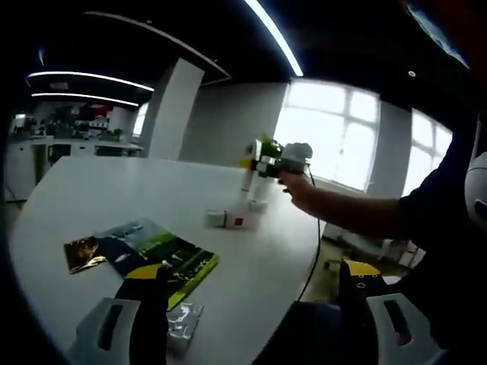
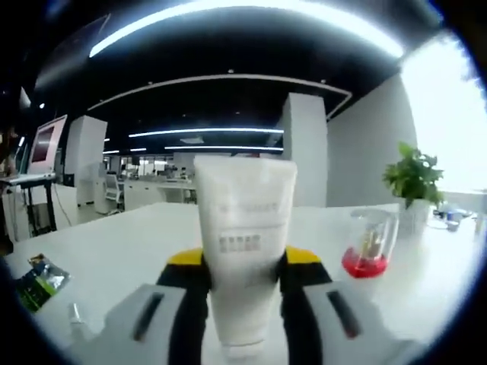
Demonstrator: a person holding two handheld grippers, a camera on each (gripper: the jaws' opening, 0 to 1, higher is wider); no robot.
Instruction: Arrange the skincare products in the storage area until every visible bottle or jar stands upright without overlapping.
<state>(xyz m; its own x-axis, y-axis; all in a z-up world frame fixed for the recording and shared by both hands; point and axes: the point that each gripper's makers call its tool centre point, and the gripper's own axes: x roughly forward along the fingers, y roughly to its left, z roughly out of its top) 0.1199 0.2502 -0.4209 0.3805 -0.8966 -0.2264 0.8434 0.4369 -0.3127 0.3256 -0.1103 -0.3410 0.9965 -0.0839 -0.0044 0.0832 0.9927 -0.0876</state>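
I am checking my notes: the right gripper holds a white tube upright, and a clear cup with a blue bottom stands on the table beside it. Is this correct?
Not quite: the clear cup's bottom is red, not blue, as the right gripper view shows. The right gripper does hold the white tube upright, and the cup stands on the table.

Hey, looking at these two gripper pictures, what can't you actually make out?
- Tube print, right gripper view: blurred, unreadable.
- Tube's cap end: cut off at the bottom edge.
- White items on the table, left gripper view: too small to identify.
- Clear packet: partly behind the left gripper.
- Right gripper: shut on the tube.
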